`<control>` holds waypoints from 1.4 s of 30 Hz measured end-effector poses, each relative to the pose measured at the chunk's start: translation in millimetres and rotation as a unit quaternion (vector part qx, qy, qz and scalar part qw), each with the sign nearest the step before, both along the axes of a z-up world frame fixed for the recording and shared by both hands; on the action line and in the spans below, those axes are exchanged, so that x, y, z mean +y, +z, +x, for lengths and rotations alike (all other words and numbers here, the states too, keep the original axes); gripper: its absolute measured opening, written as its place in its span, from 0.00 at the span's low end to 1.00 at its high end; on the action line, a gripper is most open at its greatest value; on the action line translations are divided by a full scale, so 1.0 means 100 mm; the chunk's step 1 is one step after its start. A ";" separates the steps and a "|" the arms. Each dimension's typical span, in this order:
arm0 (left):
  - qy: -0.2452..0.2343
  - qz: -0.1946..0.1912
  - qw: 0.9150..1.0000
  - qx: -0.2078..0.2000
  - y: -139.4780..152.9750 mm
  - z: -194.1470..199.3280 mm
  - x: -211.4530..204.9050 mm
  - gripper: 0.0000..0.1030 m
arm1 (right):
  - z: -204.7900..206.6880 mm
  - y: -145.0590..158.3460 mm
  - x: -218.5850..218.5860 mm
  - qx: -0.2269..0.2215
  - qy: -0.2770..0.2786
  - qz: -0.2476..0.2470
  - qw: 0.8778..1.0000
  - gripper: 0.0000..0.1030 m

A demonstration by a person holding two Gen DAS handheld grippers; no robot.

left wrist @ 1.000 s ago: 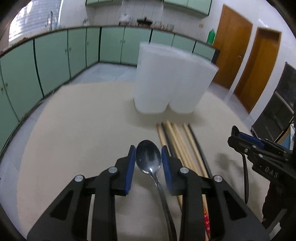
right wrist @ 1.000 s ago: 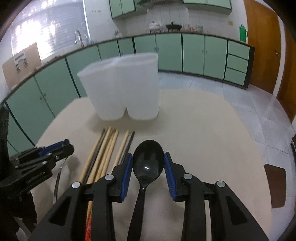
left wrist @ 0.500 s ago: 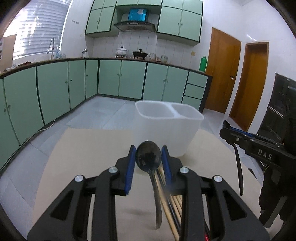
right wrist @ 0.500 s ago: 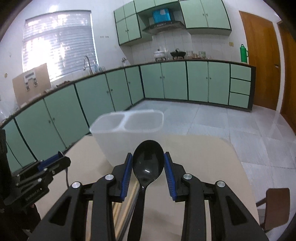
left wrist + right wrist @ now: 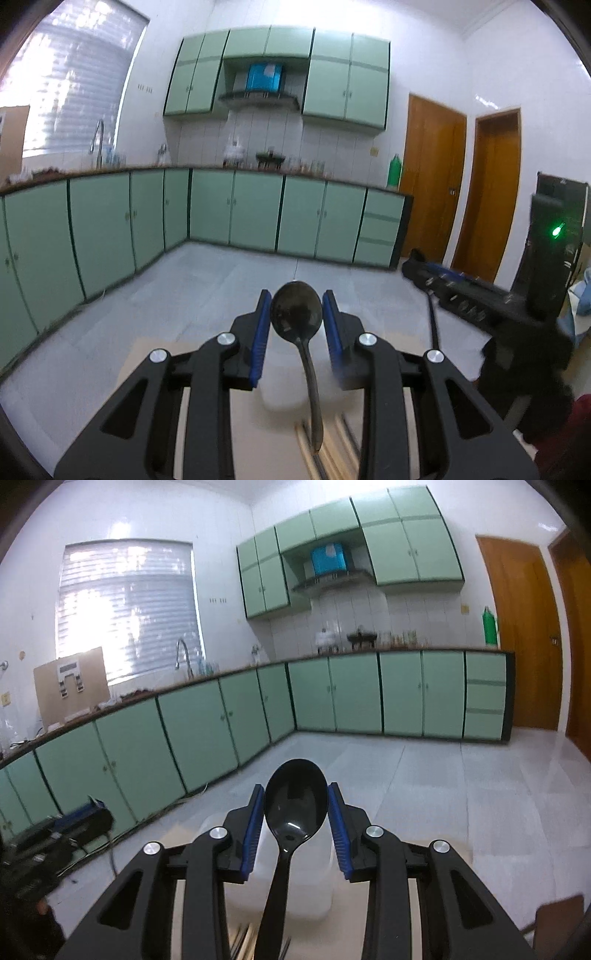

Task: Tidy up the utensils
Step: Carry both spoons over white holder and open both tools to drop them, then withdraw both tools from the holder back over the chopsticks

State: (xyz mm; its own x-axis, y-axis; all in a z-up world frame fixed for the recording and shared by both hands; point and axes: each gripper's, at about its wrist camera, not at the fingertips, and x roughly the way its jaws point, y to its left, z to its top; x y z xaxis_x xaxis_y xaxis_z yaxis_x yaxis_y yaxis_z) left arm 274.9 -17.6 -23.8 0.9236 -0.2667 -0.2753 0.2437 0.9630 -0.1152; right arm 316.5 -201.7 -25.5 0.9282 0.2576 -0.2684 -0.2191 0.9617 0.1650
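Black jaws of the left gripper [image 5: 296, 325] were clamped on the bowl of a metal spoon [image 5: 297, 321]. The right gripper [image 5: 296, 818] was clamped the same way on a black spoon [image 5: 295, 805]. Both spoons hung handle-down, just above the white tub [image 5: 295, 882], with chopsticks [image 5: 332, 446] lying near it. Round bowls are slippery, so a spoon could swing or slide out. Its handle might bump the tub's rim and miss.
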 end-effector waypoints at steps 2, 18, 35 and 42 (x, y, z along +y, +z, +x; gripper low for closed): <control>0.002 -0.002 1.000 -0.021 0.15 0.16 -0.06 0.26 | 0.20 0.09 -0.01 -0.010 -0.006 0.010 1.000 0.33; 0.011 0.005 1.000 0.028 -0.23 1.33 -0.37 0.26 | 1.11 -0.52 0.08 0.040 -0.048 -0.007 0.998 0.33; 0.025 0.035 0.997 0.067 -0.44 0.20 -0.04 0.58 | -0.19 -0.52 -0.22 0.085 -0.027 0.002 0.996 0.65; 0.012 0.066 0.985 0.160 -1.14 -0.66 0.00 0.65 | -1.16 -1.09 -0.04 0.156 -0.024 -0.031 0.987 0.66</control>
State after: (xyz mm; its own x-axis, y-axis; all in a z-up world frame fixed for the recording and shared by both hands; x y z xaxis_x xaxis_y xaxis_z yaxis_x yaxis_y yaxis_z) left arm 209.1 -17.9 -137.7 0.7893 -0.1873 -0.5847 0.1917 0.9799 -0.0552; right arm 200.5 -205.3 -134.4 0.8082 0.1895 -0.5576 -0.1214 0.9801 0.1573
